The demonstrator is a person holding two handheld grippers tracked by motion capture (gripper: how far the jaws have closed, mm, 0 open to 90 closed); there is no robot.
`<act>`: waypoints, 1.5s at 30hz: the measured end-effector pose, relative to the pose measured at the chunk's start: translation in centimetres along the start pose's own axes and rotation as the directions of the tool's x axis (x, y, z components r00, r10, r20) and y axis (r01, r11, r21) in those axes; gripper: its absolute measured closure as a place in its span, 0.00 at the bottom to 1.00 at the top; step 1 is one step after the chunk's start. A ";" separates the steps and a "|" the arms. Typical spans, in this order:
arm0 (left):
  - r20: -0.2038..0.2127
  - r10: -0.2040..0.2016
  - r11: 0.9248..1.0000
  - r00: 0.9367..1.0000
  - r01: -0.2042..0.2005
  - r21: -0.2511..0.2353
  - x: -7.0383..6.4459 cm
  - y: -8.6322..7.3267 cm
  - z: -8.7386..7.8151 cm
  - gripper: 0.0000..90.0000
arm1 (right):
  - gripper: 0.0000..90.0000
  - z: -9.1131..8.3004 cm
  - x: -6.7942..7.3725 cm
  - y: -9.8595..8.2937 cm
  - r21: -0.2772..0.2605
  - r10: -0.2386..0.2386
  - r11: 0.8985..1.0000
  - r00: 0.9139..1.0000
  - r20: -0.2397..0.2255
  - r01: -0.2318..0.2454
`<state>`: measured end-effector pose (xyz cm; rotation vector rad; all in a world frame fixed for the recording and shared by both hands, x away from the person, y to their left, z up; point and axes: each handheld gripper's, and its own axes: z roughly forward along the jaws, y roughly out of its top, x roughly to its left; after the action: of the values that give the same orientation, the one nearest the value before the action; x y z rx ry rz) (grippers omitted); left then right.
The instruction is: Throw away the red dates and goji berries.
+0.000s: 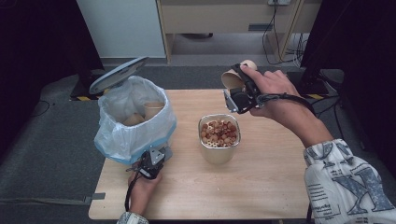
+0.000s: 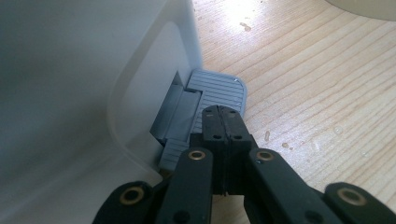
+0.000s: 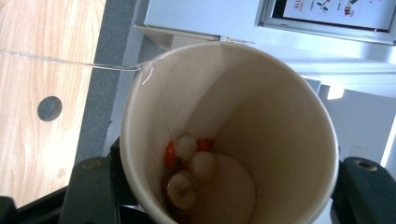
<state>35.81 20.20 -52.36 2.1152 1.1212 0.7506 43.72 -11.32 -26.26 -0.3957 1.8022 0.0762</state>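
A paper cup (image 1: 232, 77) is tipped on its side in the air beyond the table's far edge, with my right gripper (image 1: 239, 91) shut on it. Inside the cup (image 3: 275, 112) lie a few leftovers (image 3: 187, 163): red bits, pale round pieces and a brown slice. A white pedal bin (image 1: 135, 122) with a plastic liner stands on the table's left side, its grey lid (image 1: 118, 74) raised. My left gripper (image 2: 222, 111) is shut, its tips resting on the bin's grey pedal (image 2: 223, 87). Paper cups (image 1: 153, 109) lie in the bin.
A square metal container (image 1: 219, 153) with brown and pale food pieces stands mid-table, between the two grippers. The wooden table (image 1: 261, 177) has small wet spots near the pedal. Dark stands and cables sit on the floor behind.
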 end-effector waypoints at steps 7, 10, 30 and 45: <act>0.000 0.000 1.000 1.000 0.000 0.000 0.0 0.0 0.0 0.99 | 0.39 -0.3 -0.9 0.3 0.015 -0.044 0.999 0.999 0.029 0.043; 0.001 0.000 1.000 1.000 0.000 -0.001 0.0 0.0 0.0 0.99 | 0.39 -0.2 -0.9 0.4 0.010 -0.053 0.999 0.998 0.029 0.053; 0.001 0.000 1.000 1.000 0.000 0.000 0.0 0.0 0.0 0.99 | 0.39 -0.2 -0.7 0.5 0.024 -0.105 0.994 0.994 0.038 0.104; 0.001 0.000 1.000 1.000 0.000 0.000 0.0 0.0 0.0 0.99 | 0.39 -0.1 -0.6 1.2 0.031 -0.149 0.989 0.988 0.044 0.147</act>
<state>35.81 20.21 -52.36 2.1147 1.1210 0.7499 43.42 -10.11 -25.86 -0.5029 1.7209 -0.0428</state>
